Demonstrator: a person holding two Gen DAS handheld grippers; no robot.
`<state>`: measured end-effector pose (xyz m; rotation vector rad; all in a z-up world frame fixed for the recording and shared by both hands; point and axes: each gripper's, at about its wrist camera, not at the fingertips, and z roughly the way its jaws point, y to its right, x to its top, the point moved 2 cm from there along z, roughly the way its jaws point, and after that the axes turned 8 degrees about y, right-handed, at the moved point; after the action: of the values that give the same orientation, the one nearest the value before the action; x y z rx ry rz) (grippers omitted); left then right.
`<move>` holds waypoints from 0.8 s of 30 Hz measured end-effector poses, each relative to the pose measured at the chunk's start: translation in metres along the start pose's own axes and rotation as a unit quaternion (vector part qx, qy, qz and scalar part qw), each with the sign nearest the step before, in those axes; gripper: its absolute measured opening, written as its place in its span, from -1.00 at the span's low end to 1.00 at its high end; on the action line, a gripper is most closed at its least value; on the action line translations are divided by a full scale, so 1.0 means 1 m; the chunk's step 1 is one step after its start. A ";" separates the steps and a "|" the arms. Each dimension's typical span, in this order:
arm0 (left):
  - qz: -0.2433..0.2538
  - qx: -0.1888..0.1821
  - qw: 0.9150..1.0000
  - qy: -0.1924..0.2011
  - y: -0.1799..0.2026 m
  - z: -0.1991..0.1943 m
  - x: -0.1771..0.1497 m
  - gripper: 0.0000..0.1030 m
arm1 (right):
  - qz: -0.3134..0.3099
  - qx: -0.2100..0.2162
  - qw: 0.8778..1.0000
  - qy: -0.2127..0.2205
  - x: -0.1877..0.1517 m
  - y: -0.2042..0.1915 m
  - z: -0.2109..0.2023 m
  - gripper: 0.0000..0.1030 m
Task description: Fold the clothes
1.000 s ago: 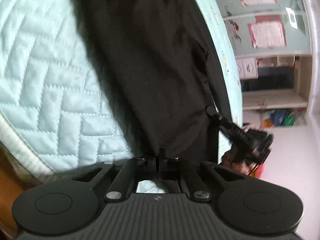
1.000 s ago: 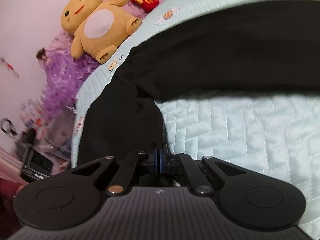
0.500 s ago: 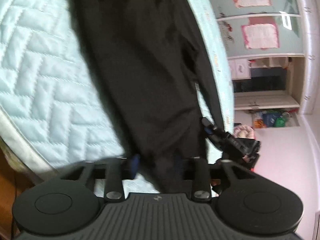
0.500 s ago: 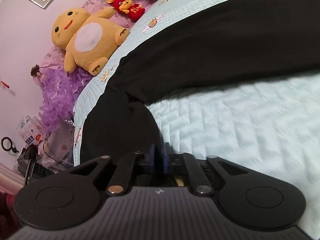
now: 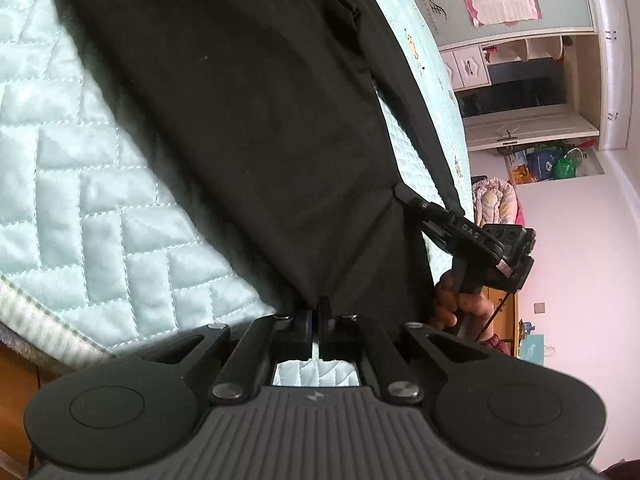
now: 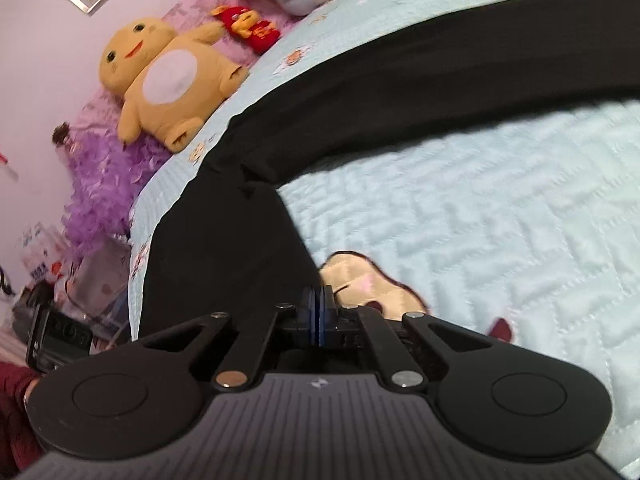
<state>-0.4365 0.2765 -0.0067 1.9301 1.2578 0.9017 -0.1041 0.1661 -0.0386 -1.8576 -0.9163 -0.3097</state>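
Pale quilted bed carries the black garment, stretched long across it. Both jaws popped apart a moment ago and have re-clamped: the left hand-held gripper pinches its near edge, the right hand-held gripper another end, each angled downward, seemingly re-gripped for a fold.

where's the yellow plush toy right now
In the right wrist view the yellow plush lies at upper left on the bed, beside the red toy and above the purple frill, clear of the black garment.
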 end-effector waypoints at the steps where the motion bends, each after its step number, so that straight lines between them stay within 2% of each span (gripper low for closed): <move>1: -0.002 -0.004 1.000 -0.001 -0.001 0.001 0.000 -1.00 | 0.003 -0.001 1.000 0.001 -0.001 0.001 0.000 -1.00; 4: -0.026 -0.014 1.000 0.003 -0.005 0.002 0.002 -0.98 | 0.011 -0.005 1.000 0.004 -0.002 0.000 0.001 -1.00; 6: -0.045 -0.015 0.999 0.012 -0.010 -0.007 0.004 -0.83 | 0.025 -0.004 1.000 0.005 -0.002 0.002 0.000 -1.00; 8: -0.056 -0.014 0.998 0.032 -0.016 -0.021 0.007 -0.40 | 0.047 0.000 0.999 0.008 -0.002 0.004 -0.001 -0.92; 9: -0.056 -0.010 0.997 0.049 -0.017 -0.029 0.010 -0.33 | 0.058 0.002 0.998 0.009 -0.001 0.006 -0.002 -0.88; 11: -0.057 0.006 0.995 0.086 -0.023 -0.044 0.017 -0.29 | 0.061 0.011 0.998 0.014 0.001 0.002 0.001 -0.48; 13: -0.069 0.024 0.990 0.125 -0.031 -0.056 0.028 -0.28 | 0.050 0.014 0.998 0.017 0.007 -0.006 0.011 -0.34; 15: -0.087 0.037 0.983 0.160 -0.042 -0.065 0.038 -0.28 | 0.041 0.014 0.999 0.013 0.013 -0.014 0.026 -0.33; 17: -0.110 0.032 0.978 0.175 -0.051 -0.068 0.044 -0.28 | 0.031 0.017 0.999 0.003 0.019 -0.023 0.045 -0.33; 24: -0.122 0.017 0.965 0.230 -0.061 -0.067 0.073 -0.28 | 0.011 0.052 0.998 -0.036 0.034 -0.047 0.107 -0.32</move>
<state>-0.4989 0.3750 -0.0057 1.5903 1.7410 1.2446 -0.1338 0.2839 -0.0372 -1.7919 -0.9419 -0.1788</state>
